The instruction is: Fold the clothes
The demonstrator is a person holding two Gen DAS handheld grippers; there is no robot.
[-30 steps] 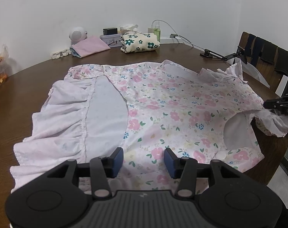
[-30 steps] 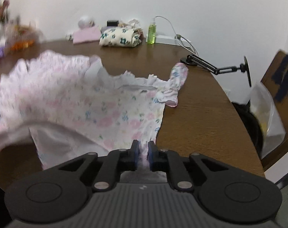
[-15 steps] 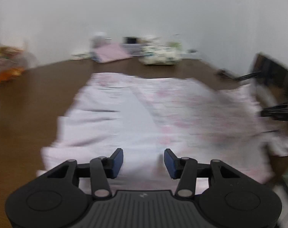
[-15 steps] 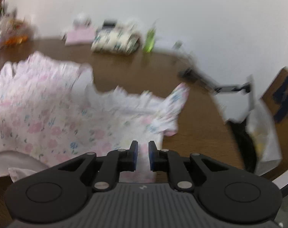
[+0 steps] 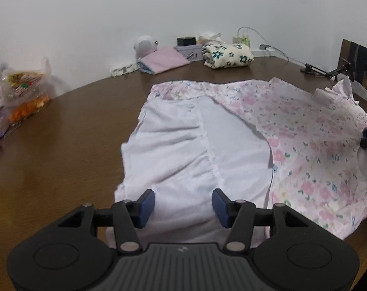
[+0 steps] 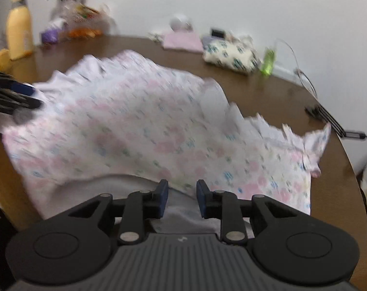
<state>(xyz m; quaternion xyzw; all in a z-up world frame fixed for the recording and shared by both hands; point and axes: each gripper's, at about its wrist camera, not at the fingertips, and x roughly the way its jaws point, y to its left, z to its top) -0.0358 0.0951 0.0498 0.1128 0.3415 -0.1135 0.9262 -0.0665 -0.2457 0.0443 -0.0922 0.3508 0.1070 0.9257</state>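
The floral dress (image 5: 304,145) lies spread flat on the wooden table (image 5: 62,133), ready for folding, while the left gripper (image 5: 183,200) and the right gripper (image 6: 182,194) hover released over its near edge, grasping nothing.

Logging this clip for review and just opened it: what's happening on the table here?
A person with two hand-held grippers is folding a floral dress spread on a brown table. Part of it is turned over, showing the white lining. The left hand-held gripper hovers open over the lining, and the right hand-held gripper is open too, above the dress's near edge; neither grips fabric. The right view is blurred. A folded cloth lies at the table's far side.
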